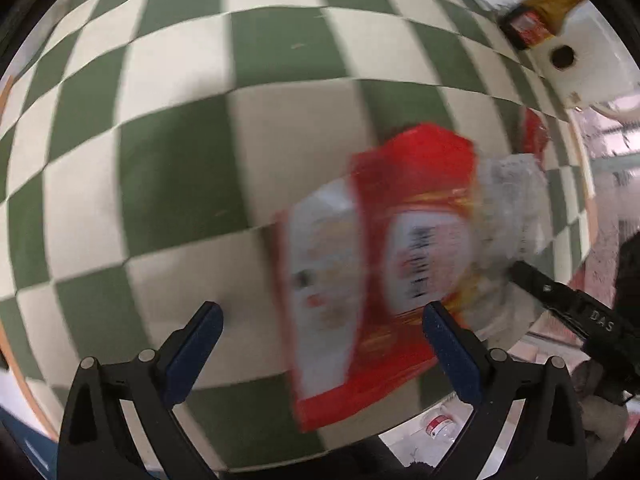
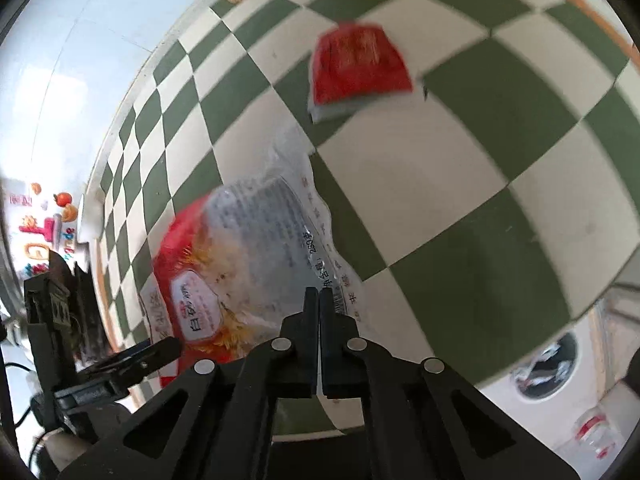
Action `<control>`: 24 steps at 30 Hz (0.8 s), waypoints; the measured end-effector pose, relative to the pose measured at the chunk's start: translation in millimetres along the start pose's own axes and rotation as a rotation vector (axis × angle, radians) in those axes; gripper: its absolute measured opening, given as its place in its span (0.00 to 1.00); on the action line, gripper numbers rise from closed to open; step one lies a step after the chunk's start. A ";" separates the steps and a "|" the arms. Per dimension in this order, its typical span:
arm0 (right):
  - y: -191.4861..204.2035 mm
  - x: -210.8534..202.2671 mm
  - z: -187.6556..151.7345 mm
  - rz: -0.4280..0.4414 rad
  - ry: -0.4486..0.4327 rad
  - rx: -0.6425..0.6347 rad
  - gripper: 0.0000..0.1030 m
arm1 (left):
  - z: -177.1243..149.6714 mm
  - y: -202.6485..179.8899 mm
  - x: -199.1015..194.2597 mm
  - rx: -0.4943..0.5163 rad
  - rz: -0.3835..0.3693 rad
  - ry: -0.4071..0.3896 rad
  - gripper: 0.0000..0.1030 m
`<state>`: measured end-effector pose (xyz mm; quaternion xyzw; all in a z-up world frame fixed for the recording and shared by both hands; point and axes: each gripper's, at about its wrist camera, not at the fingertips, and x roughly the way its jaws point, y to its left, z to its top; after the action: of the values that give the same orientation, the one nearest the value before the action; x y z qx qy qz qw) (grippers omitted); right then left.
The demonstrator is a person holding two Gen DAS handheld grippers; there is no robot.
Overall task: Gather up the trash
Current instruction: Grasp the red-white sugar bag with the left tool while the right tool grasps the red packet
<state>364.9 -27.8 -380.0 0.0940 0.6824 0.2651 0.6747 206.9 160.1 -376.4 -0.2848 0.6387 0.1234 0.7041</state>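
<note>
A red and white snack bag (image 1: pixel 380 260) with a clear plastic end (image 1: pixel 512 208) lies on the green and white checked tablecloth (image 1: pixel 168 184). My left gripper (image 1: pixel 322 314) hovers open over it, and its right pad (image 1: pixel 444 332) overlaps the bag's lower edge. In the right wrist view the same bag (image 2: pixel 248 260) lies just ahead. My right gripper (image 2: pixel 319 292) is shut, its tips pinching the bag's clear printed edge. From the left wrist view the right gripper (image 1: pixel 560 300) comes in at the bag's clear end. A second red packet (image 2: pixel 360 64) lies farther away on the cloth.
The table's orange-trimmed edge (image 2: pixel 592 12) curves round the cloth. A brown bottle with a red label (image 1: pixel 536 20) stands near the white wall. Below the table are a clear bottle with a red label (image 2: pixel 596 432) and a round white opening (image 2: pixel 548 364).
</note>
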 end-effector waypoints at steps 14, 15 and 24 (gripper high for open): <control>6.4 -15.6 11.6 0.054 -0.009 0.027 0.03 | 32.7 -21.8 -46.7 0.152 0.151 -0.209 0.08; 7.2 -25.9 18.7 0.042 -0.045 0.037 0.07 | 35.5 -19.2 -53.4 0.154 0.178 -0.237 0.08; 3.4 -34.3 102.7 -0.139 -0.192 0.103 0.76 | 99.8 -11.0 -60.9 0.133 0.432 -0.380 0.08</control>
<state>466.3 -17.4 -343.3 0.1059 0.6322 0.1721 0.7480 286.2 218.6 -312.5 -0.0673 0.5480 0.2791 0.7856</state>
